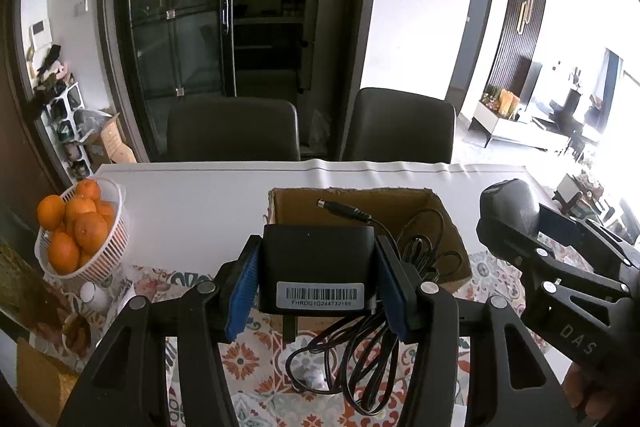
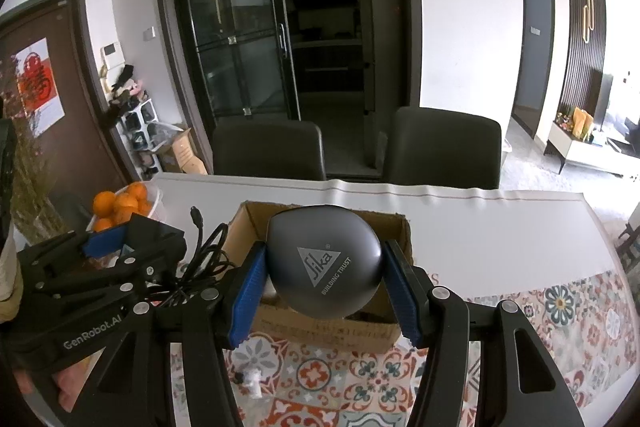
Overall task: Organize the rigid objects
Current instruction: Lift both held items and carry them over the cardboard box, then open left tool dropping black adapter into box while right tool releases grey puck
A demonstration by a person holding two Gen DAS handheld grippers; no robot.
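Black power adapter (image 1: 318,267): boxy, white barcode label facing the camera, plug prongs pointing down, lifted clear of the bench. Its black cable (image 1: 360,355) hangs in loose loops at 5 o'clock below it, round plug end sticking up at 12. Grey rounded case (image 2: 323,263): matte shell, triangle logo with "Building Trust" print, tilted, held above the open cardboard box (image 2: 394,227). Box sits on the bench, brown, flaps open.

Black adapter (image 1: 318,267), grey case (image 2: 324,267), brown box (image 1: 400,205), orange fruit (image 1: 90,229).
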